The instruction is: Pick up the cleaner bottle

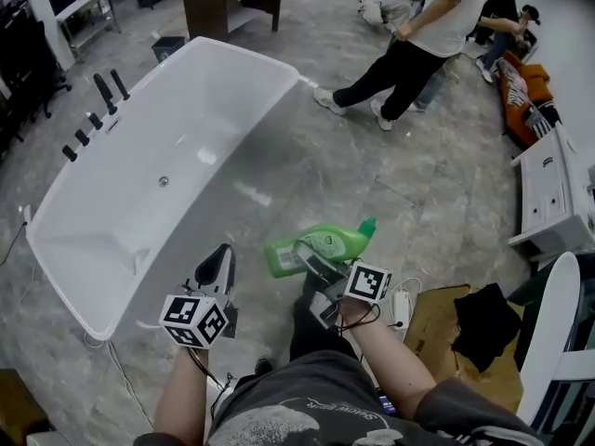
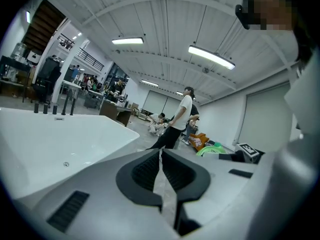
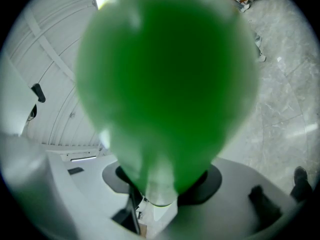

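- Where the left half of the head view lies, a white tub (image 1: 139,184) stands on the grey floor (image 1: 390,184), with dark taps (image 1: 93,110) along its upper-left rim.
- Just right of the tub's lower rim, left of centre, the left gripper (image 1: 221,256) hangs in the air. In the left gripper view its jaws are pressed together with nothing between them.
- Its marker cube (image 1: 195,321) sits below it in the frame, at the end of the person's forearm.
- At centre, the green bottle (image 1: 330,242) lies on its side in the air above the floor. Its cap (image 1: 368,225) points to the upper right, and it is clear of the tub.
- The right gripper (image 1: 314,260) is clenched on the bottle's body. In the right gripper view the blurred green body fills most of the frame and the dark pads (image 3: 212,178) press on it from both sides.
- At upper right of centre, a person (image 1: 423,35) in a white shirt and dark trousers stands well apart from the bottle.
- At lower right, a cardboard box (image 1: 437,328) lies on the floor with a dark cloth (image 1: 485,325) on it.
- At the right edge stands a white cabinet (image 1: 553,193).
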`<state>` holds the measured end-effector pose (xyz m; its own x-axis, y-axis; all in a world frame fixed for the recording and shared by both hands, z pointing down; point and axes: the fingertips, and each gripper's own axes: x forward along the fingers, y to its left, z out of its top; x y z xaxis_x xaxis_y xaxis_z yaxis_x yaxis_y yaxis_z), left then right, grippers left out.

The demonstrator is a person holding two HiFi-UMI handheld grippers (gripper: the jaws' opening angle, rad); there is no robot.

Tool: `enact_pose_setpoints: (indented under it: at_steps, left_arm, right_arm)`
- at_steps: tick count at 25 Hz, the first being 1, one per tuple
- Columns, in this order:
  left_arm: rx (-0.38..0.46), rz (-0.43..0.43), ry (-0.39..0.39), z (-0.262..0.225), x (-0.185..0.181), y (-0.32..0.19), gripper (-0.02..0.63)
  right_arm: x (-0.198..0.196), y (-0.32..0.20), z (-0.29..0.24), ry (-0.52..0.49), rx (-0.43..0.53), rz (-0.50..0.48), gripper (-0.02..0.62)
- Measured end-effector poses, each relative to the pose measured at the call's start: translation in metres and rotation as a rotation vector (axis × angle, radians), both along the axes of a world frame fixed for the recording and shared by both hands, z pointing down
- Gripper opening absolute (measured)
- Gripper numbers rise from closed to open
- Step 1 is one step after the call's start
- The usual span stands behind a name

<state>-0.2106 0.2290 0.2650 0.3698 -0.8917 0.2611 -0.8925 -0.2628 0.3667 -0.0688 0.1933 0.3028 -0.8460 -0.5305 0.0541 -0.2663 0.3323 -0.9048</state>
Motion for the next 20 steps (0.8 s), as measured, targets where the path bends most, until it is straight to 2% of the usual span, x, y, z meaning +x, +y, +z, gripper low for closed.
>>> enact_pose_setpoints:
  at_steps: [8, 17, 20]
  left_arm:
    - [0.024, 0.001, -0.008, -0.016, -0.036, 0.069, 0.028]
    - [0.021, 0.045, -0.004, -0.005, -0.047, 0.146, 0.028]
    - [0.022, 0.058, -0.004, -0.008, -0.047, 0.158, 0.028]
  right_arm:
    - [-0.038, 0.073, -0.017, -0.02, -0.008, 0.014, 0.202]
    - [-0.049, 0.154, -0.015, -0.008, -0.008, 0.062, 0.202]
    - [-0.047, 0.167, -0.018, 0.013, -0.007, 0.071, 0.202]
